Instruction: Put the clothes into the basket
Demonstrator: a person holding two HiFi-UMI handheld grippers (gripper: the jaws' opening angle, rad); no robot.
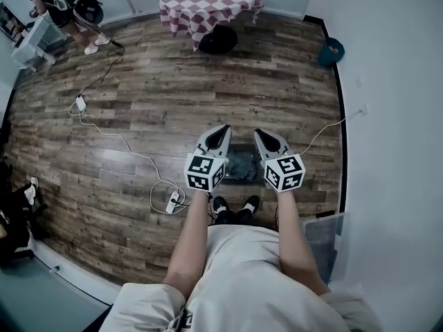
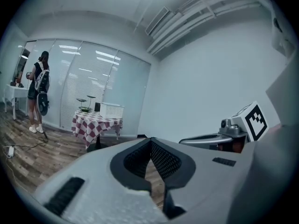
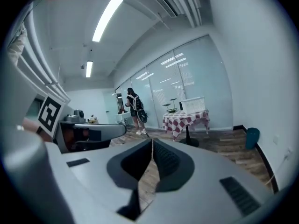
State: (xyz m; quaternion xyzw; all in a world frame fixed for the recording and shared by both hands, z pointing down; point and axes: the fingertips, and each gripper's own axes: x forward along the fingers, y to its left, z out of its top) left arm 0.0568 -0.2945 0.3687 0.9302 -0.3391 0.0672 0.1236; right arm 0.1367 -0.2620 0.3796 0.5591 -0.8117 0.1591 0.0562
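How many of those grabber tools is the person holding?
2: the left gripper at the head view's left, the right gripper beside it, both held out before the person; none looks hidden.

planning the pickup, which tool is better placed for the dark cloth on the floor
Near tie, perhaps right. Left tool and right tool hang side by side, both shut and empty, above the dark cloth, which lies slightly rightward.
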